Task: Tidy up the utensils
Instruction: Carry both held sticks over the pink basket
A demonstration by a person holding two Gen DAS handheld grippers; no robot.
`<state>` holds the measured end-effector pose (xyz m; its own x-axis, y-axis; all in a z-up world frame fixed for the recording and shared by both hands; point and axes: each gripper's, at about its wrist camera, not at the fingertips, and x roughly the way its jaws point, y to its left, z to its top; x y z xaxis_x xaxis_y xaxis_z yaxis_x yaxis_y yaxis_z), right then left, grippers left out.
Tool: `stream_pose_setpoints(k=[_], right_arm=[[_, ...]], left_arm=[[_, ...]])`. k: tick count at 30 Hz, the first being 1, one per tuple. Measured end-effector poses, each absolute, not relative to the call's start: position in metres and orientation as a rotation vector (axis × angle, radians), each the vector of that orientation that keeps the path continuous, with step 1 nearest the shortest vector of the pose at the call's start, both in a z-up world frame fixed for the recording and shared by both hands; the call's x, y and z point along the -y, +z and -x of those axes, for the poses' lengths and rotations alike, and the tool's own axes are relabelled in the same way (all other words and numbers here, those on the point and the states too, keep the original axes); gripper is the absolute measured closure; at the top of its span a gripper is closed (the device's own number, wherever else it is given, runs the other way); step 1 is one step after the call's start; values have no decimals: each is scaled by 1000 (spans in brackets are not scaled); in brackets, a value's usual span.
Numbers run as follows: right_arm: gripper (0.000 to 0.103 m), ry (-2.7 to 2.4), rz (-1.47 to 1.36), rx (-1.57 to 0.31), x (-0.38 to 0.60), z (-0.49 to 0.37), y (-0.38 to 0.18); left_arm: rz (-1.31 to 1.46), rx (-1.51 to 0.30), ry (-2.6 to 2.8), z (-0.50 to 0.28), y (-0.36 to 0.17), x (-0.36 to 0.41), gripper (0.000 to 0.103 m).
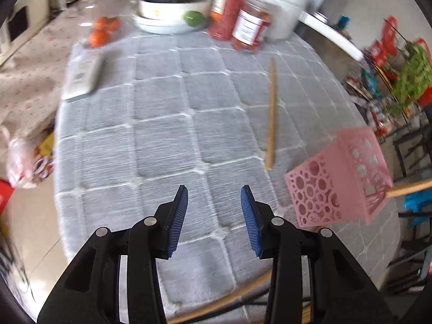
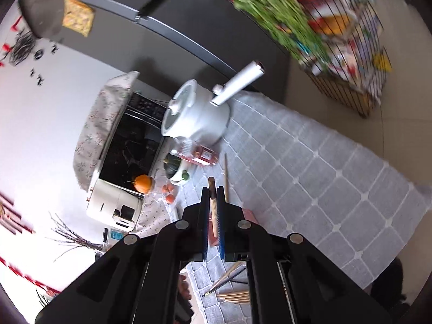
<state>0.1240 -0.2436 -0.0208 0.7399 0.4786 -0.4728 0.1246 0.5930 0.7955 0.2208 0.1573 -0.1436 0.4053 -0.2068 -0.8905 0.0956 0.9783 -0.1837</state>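
My left gripper [image 1: 214, 191] is open and empty, low over the grey quilted mat [image 1: 162, 135]. One wooden chopstick [image 1: 270, 113] lies on the mat ahead and to the right. A pink perforated utensil holder [image 1: 340, 178] stands tilted at the right, with a wooden stick [image 1: 410, 187] poking from its far side. My right gripper [image 2: 213, 189] is shut on a wooden chopstick [image 2: 212, 202], held high above the table. Another chopstick [image 2: 226, 181] lies on the mat beyond it. Several more chopsticks [image 2: 235, 295] lie under the gripper.
At the mat's far end stand a white pot [image 1: 275, 2] with a long handle, two red jars [image 1: 243, 24], a white bowl [image 1: 172, 13] with a dark squash, and small oranges [image 1: 102, 31]. A remote [image 1: 83, 77] lies at the left. A wire rack [image 2: 337, 40] with greens stands beyond the table.
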Motion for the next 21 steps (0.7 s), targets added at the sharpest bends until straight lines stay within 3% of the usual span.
stream_pose_setpoints(k=[8,21], right_arm=[[98,203,-926,-714,250,-128,-23],[98,220,-979,-613,263,-123,-3]], left_arm=[[-57,-1013,-362,-237,-159,-127,77],[-117,-1029,-451,-254,-178,-101,79]])
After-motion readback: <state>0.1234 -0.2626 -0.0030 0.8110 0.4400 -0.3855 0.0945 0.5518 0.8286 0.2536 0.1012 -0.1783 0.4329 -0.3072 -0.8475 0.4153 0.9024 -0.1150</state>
